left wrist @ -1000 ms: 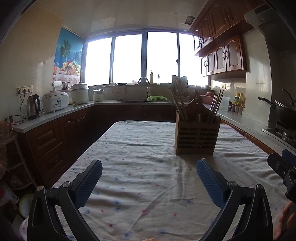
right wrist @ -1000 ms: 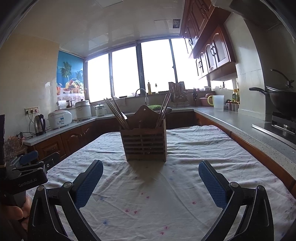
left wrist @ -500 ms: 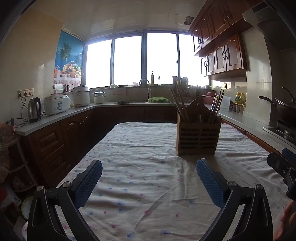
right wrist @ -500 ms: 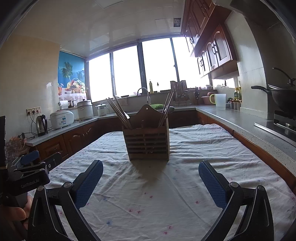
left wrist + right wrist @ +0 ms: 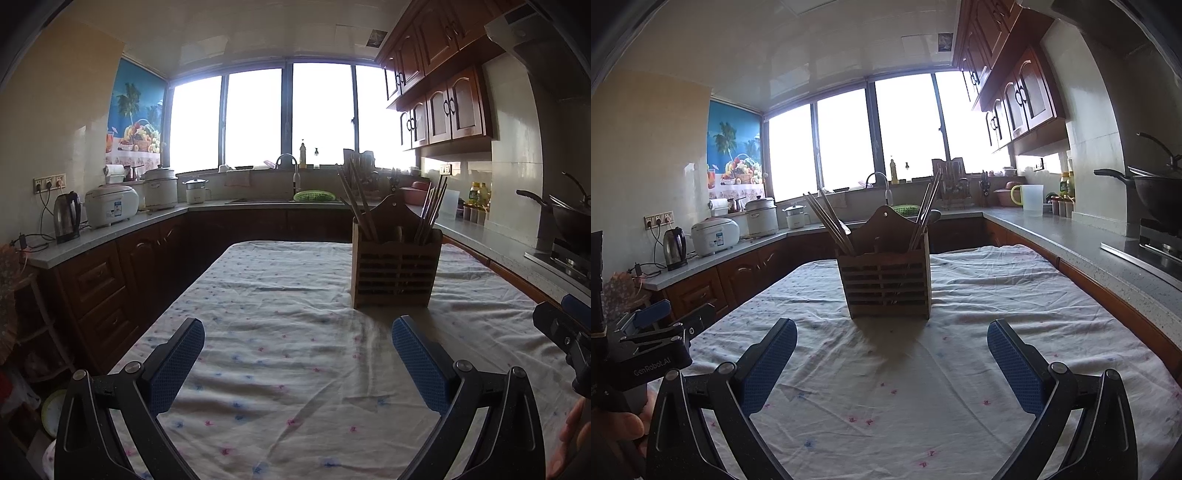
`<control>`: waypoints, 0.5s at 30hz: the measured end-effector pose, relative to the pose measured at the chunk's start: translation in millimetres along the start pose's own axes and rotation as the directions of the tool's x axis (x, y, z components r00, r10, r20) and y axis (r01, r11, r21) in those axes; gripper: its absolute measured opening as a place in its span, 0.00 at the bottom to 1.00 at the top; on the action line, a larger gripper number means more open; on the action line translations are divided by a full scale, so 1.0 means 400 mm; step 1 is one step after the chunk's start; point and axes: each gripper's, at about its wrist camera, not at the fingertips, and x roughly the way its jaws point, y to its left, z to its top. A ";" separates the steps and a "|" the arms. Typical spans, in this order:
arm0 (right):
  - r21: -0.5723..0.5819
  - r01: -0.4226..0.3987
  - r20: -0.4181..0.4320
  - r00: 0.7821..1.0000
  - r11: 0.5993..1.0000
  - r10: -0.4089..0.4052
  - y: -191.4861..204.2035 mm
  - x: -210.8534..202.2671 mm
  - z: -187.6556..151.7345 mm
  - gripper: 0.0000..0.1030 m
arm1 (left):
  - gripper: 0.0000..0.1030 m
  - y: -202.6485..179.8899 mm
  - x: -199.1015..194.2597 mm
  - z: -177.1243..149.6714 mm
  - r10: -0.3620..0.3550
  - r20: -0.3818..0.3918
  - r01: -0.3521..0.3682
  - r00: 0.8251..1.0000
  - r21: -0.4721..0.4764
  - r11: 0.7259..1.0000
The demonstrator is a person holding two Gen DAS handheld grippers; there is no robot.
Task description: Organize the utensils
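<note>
Both grippers, left (image 5: 297, 363) & right (image 5: 892, 363), wide open, empty. Holder (image 5: 886, 280) w/ chopsticks (image 5: 831, 221) sits mid-frame on table (image 5: 1015, 295). Imo approach straight, pinch one stick near top.

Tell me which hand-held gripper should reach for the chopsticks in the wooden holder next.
Right, probably. The wooden utensil holder sits centred ahead of the open right hand-held gripper; from the open left hand-held gripper it stands off to the right.

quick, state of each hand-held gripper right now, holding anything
Left hand-held gripper: open, holding nothing, above the tablecloth.
Right hand-held gripper: open, holding nothing, facing the wooden utensil holder.
</note>
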 end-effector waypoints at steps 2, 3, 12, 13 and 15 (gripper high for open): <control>0.000 0.000 -0.001 1.000 1.000 0.000 0.001 0.001 0.000 1.00 | 0.99 -0.001 0.000 0.000 0.001 0.000 -0.001 1.000 0.000 1.000; 0.000 -0.001 -0.003 1.000 1.000 0.001 0.001 0.001 0.000 1.00 | 0.99 -0.001 0.000 0.000 0.001 0.000 -0.001 1.000 -0.001 1.000; 0.002 -0.006 -0.010 1.000 1.000 0.006 0.002 0.013 -0.001 1.00 | 0.99 -0.002 0.008 0.000 -0.002 -0.010 0.002 1.000 -0.007 1.000; 0.002 -0.006 -0.010 1.000 1.000 0.006 0.002 0.012 -0.001 1.00 | 0.99 -0.002 0.009 0.000 -0.002 -0.011 0.002 1.000 -0.007 1.000; 0.003 -0.006 -0.010 1.000 1.000 0.006 0.002 0.012 -0.001 1.00 | 0.99 -0.003 0.008 0.001 -0.003 -0.011 0.003 1.000 -0.007 1.000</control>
